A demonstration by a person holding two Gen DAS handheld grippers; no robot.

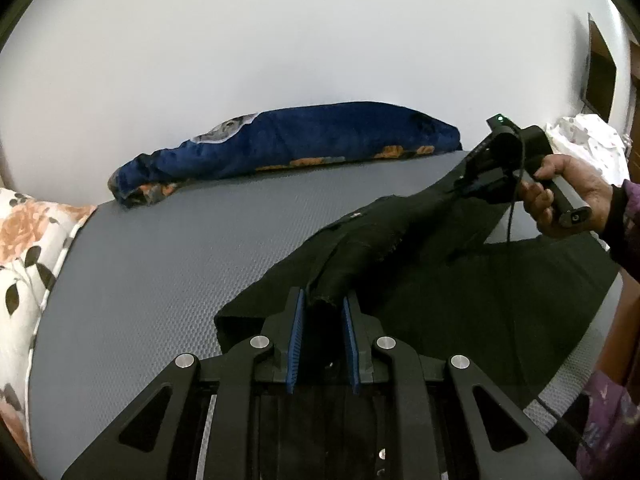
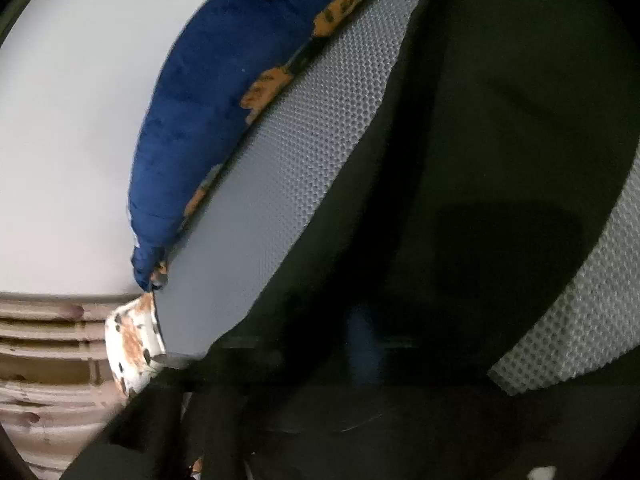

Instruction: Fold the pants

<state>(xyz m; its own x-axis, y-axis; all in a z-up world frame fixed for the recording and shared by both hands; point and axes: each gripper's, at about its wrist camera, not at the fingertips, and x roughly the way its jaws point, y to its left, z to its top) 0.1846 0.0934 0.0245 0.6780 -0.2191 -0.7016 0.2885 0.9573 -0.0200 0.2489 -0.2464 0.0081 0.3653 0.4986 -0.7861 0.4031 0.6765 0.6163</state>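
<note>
Pants (image 1: 400, 248): black fabric, lying on the grey textured mat (image 1: 160, 260) and partly lifted off it. In the left wrist view, your left gripper (image 1: 323, 320) is clamped on a bunched fold of the pants; the blue pads (image 1: 297, 340) press the cloth from both sides. From there a raised ridge of fabric runs toward 2 o'clock, up to your right gripper (image 1: 466, 184), held in your right hand (image 1: 560, 196). That gripper's tips are buried in the black cloth, so this view does not show how its jaws stand; by the reading they are nearly closed, and the taut ridge suggests they have hold of the pants. A folded blue blanket (image 1: 288, 140) lies along the far mat edge at 12 o'clock, a floral cushion (image 1: 28, 240) at 9 o'clock. In the right wrist view, the pants (image 2: 480, 160) fill the frame from centre to 3 o'clock, dark and blurred; the right gripper's own fingers cannot be made out. The mat (image 2: 280, 180) and blanket (image 2: 192, 100) run diagonally at 10 o'clock. Risks: a shallow right-hand pinch may slip under tension; the bunched left grip may carry extra layers, giving a crooked fold; uneven pulling may drag the resting portion across the mat. Only the left view shows both tools and the span between them; only the right view shows the flat cloth beneath the right tool.
</note>
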